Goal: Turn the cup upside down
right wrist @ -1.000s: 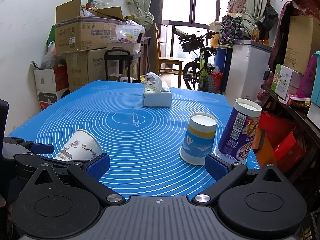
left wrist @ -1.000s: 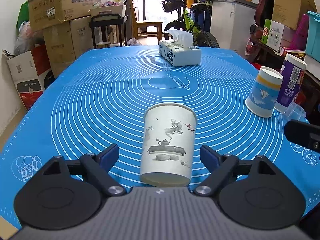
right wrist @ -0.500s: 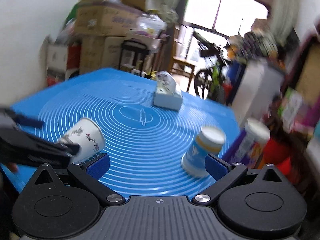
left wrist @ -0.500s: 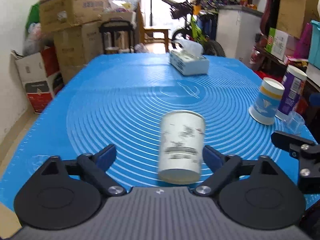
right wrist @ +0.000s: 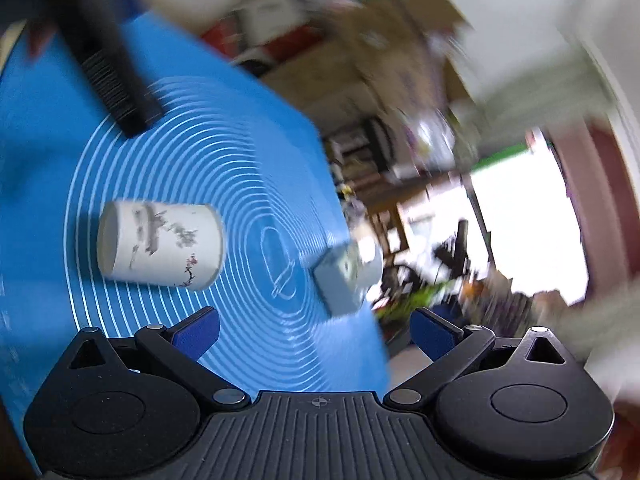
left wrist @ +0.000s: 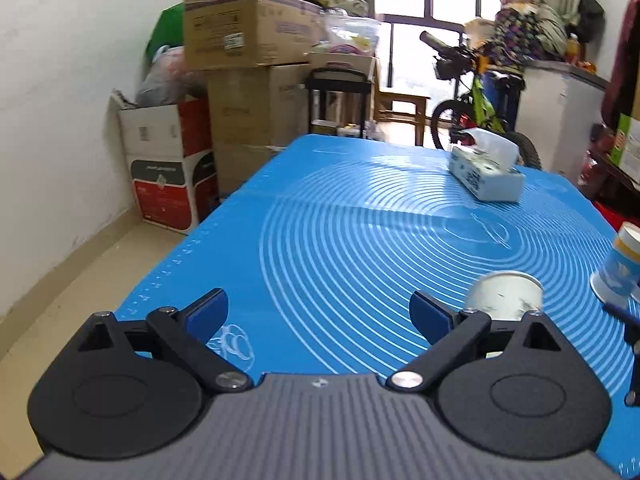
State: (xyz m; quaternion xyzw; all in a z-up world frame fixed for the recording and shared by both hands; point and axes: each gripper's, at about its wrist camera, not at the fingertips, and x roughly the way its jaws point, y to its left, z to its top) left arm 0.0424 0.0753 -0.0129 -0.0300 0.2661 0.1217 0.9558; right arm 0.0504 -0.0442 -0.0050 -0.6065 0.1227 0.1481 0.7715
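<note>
- We see the cup standing on the blue mat with its wide rim down and its flat base up, so we judge the flip to be done or nearly so.
- In the right wrist view the picture is rolled and blurred; the cup only looks sideways there, and it sits well ahead of the fingers.
- Our left hand-held gripper has its fingers spread apart with nothing between them; the cup lies to its right, behind the right finger.
- Our right hand-held gripper is likewise spread wide and empty.
- We judge the cup to be thin paper: very light, easy to tip, and quick to dent under a hard squeeze.
- Its printed wall looks smooth, so a loose pinch may slip.
- We would take it across the middle of the wall with gentle pressure; the base end should be the stiffer part.
- A tissue box sits well apart, farther down the counter.
</note>
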